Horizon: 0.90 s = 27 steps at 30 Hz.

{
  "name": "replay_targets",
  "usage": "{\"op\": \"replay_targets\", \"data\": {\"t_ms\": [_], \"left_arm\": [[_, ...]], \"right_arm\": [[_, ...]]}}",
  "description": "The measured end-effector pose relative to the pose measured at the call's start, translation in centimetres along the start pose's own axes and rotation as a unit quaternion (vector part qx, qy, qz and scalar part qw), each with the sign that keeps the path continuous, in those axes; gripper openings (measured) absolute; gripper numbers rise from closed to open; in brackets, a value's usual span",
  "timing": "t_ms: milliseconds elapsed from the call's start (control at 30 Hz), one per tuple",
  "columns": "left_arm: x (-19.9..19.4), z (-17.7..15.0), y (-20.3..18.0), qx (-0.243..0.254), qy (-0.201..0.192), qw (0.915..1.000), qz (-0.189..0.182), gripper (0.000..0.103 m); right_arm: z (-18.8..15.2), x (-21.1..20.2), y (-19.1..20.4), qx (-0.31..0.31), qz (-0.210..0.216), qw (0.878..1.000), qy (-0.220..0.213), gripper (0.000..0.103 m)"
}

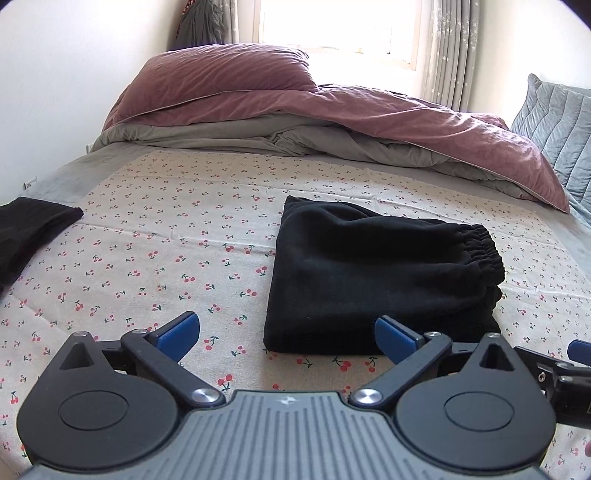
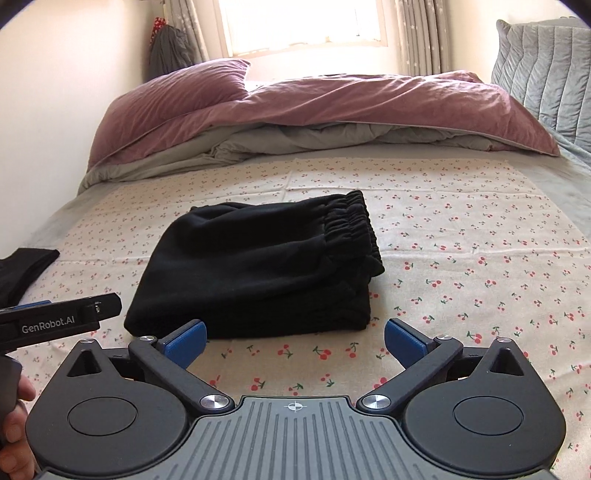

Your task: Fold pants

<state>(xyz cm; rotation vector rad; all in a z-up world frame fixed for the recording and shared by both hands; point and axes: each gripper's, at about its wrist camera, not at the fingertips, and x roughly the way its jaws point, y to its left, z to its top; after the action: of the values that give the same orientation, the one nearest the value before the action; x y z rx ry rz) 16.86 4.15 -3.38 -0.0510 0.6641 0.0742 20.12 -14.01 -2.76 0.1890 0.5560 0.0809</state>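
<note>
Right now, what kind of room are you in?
Most likely a bedroom. There is a bed with a cherry-print sheet, a rumpled pink duvet and a curtained window. Folded black pants lie on the sheet.

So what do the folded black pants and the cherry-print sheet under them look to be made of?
The folded black pants look like thick, matte knit, perhaps fleece or sweatshirt cotton: soft bulky folds, no sheen, a gathered elastic waistband. The cherry-print sheet looks like thin, matte woven cotton or linen blend, judging by its crisp fold creases.

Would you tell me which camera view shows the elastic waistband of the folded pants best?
The right wrist view: the elastic waistband faces the camera, gathers distinct. The left wrist view shows it obliquely at the stack's right edge.
</note>
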Motion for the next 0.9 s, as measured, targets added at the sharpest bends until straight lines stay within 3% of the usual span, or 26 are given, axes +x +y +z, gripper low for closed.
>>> {"op": "replay_targets", "data": {"t_ms": [133,333,900], "left_arm": [[0.5,-0.7,0.5,0.013,0.012,0.9998,0.008,0.102],[0.9,-1.1,1.3,0.010,0.018,0.9997,0.009,0.102],[1.2,-1.4,0.4,0.022,0.028,0.9993,-0.011,0.102]], "right_arm": [[-0.1,-0.3,0.9,-0.031,0.005,0.999,0.008,0.103],[-0.4,-1.2,0.7,-0.018,-0.006,1.000,-0.011,0.103],[-1.0,-0.4,1.1,-0.023,-0.019,1.000,0.009,0.103]]}}
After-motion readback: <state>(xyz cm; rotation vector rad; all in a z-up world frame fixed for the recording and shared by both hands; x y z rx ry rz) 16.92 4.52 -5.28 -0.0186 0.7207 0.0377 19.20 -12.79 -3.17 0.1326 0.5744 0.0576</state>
